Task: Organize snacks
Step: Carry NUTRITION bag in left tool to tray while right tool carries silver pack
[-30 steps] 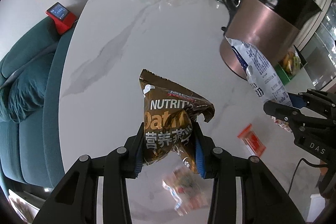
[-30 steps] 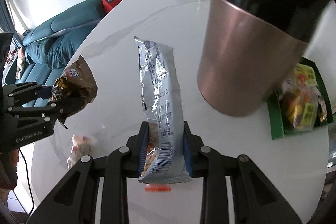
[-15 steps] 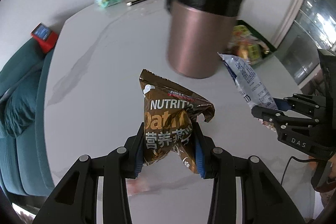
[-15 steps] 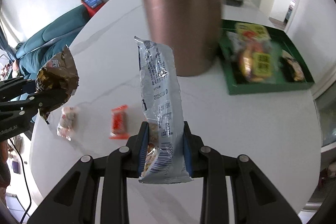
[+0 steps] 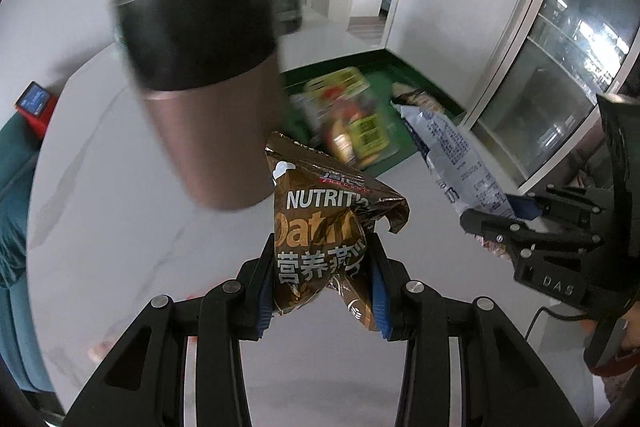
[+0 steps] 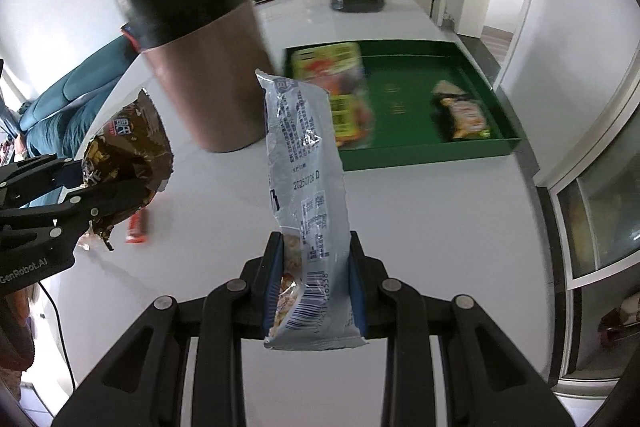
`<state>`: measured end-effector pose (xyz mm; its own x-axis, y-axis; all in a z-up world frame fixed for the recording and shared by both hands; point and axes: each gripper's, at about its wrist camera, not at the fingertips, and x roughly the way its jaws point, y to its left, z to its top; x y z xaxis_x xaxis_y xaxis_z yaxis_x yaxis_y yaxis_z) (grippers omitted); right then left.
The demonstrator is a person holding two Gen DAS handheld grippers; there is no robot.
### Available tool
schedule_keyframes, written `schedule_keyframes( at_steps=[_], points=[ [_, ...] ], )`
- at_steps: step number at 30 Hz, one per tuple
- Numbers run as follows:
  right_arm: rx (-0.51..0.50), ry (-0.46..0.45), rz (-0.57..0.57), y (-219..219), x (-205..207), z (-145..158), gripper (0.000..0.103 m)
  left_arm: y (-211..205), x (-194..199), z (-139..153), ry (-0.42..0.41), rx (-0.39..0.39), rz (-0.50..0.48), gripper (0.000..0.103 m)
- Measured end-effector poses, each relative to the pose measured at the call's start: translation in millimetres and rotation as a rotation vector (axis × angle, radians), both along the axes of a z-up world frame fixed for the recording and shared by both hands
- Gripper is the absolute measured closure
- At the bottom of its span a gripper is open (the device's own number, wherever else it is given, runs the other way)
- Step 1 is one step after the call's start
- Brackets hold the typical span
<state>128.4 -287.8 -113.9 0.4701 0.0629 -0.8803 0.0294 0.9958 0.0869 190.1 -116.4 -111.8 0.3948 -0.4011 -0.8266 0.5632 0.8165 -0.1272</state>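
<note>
White marble surface (image 6: 420, 211) under me, big copper-and-black canister (image 6: 200, 59) standing on it, green tray (image 6: 492, 147) just beyond, already holding a yellow-green snack pack (image 6: 340, 99) and a small dark snack bag (image 6: 460, 111)

My right gripper (image 6: 314, 291) has its fingers clamped on the lower end of a silver snack pouch (image 6: 304, 163), held in the air above the surface, short of the tray. Long axis runs straight away from my fingers, top seal pointing at the tray and canister, barcode end hanging below the grip. Looks light, thin crinkly film, slippery, lumpy contents; I'd grip across the filled body, not the flat seal

My left gripper (image 5: 322, 279) has its fingers pinched on a brown oatmeal bag (image 5: 324, 223), also off the surface, near the canister. Squat, crumpled, text upright, top corner folded over. Soft, light, foil would crush or slip; mid-body hold seems fine

Small red packet (image 6: 138, 227) lies loose on the surface beside the left gripper, blurred
</note>
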Motion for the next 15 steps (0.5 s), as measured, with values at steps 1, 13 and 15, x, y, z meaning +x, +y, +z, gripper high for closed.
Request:
schedule_keyframes(
  at_steps=[1, 13, 15],
  points=[
    [0.0, -0.001, 0.0, -11.3, 2.1, 0.4, 0.072, -10.7, 1.5, 1.2, -0.003, -0.004, 0.001, 0.068],
    [-0.029, -0.009, 0.038, -107.5, 50.3, 2.5, 0.071, -138.7, 45.6, -1.3, -0.016, -0.076, 0.049, 0.068],
    [-0.031, -0.01, 0.041, -119.9, 63.4, 1.7, 0.071, -152.0, 55.2, -1.2, -0.031, -0.08, 0.07, 0.068]
  ],
)
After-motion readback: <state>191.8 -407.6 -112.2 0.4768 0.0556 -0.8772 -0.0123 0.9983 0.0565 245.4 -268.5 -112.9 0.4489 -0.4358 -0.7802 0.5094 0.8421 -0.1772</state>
